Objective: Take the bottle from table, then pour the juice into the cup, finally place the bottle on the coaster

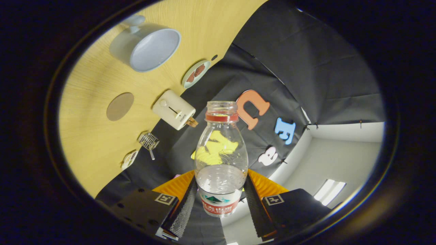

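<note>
Pale wood surface (92, 136) tilts across the view to the left of the fingers, with the black cloth booth wall behind it and a white wall and ceiling light to the right. On the surface a grey cup (146, 46) with a handle lies furthest off, its open mouth facing the camera and its inside looking empty. Near it, closer to the cloth, sits a small round plate (196, 73) carrying a couple of brownish-red pieces. A round brown coaster (120, 106) lies bare on the wood, well apart from the cup, and a cream toaster (173, 109) stands beside the cloth edge with something brown at its end. Nearer the fingers are a small wire basket (148, 141) and a small whitish packet (129, 159). The gripper (219, 200) has both fingers closed against the lower sides of a clear plastic bottle (220, 156), which is held off the surface and points away along the fingers. The bottle has a red ring at its neck, its mouth is uncapped, a label wraps the part between the fingers, and clear liquid fills only the lower part, just above the label. Nothing stands between the bottle and the cup or the coaster.
</note>
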Demonstrator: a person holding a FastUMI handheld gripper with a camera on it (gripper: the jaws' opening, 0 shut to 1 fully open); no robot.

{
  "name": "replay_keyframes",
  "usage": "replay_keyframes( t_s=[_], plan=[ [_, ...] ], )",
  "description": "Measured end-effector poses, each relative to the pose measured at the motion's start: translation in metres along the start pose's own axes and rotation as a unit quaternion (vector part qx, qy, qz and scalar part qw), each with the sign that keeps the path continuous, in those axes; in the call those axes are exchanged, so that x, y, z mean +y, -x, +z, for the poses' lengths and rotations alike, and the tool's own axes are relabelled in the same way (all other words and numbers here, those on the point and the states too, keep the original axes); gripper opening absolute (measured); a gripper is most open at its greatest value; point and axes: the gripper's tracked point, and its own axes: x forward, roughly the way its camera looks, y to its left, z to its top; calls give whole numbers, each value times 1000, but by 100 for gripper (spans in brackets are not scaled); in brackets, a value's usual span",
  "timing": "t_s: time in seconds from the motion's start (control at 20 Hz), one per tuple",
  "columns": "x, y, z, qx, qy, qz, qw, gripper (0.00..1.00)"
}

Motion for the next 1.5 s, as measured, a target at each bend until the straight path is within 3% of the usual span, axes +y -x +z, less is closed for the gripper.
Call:
replay_keyframes(
  t_s=[0.3, 0.45, 0.65, 0.8, 1.05, 1.2, 1.5],
  plan=[
    [-7, -3, -7, 11, -27, -7, 1000, 80],
    [-18, -8, -20, 45, -91, -16, 995, 80],
    [-16, -9, -29, 79, -221, 11, 972, 80],
    [-24, -8, -36, 101, -290, 6, 952, 80],
    [-15, -11, -49, 134, -388, 21, 912, 80],
    [-16, -15, -58, 151, -455, 23, 877, 80],
    [0, -23, -54, 174, -612, 74, 768, 80]
  ],
)
